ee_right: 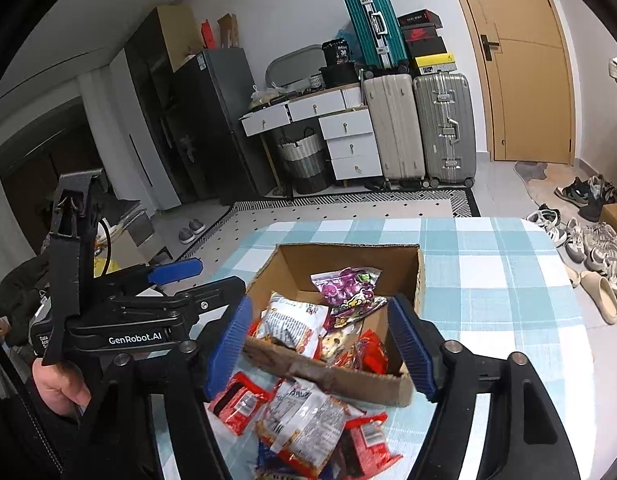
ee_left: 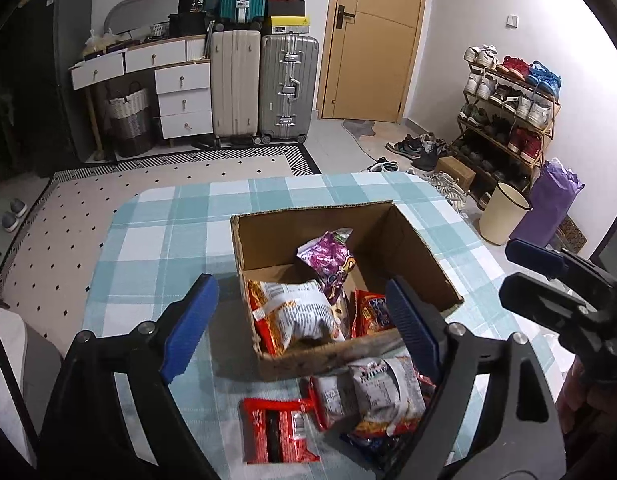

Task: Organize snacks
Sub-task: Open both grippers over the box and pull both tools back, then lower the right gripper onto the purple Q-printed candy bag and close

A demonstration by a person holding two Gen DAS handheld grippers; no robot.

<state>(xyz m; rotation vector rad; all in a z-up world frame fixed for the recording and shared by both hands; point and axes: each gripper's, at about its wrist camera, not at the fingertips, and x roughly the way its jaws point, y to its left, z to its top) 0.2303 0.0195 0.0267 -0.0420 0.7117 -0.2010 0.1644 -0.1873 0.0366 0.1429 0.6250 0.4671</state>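
Sorting the snacks into the cardboard box [ee_left: 412, 248] is partly done, I judge. Inside the box lie a white and orange bag [ee_left: 296, 312], a purple bag [ee_left: 328, 260] leaning near the middle, and a red packet [ee_left: 370, 312] at the near wall. On the checked tablecloth [ee_left: 156, 240], just in front of the box, more remain: a red packet with a black panel [ee_left: 274, 428] and a heap of white and red bags [ee_left: 384, 396]. These still have to go in.

The left gripper [ee_left: 304, 332] hangs over the near part of the box with its blue pads spread and nothing between them. The right gripper [ee_right: 320, 344] is likewise spread and empty above the near wall.

"GenRobot.AI" is readable on the left gripper's body in the right wrist view. The print on the bags is too small to read.
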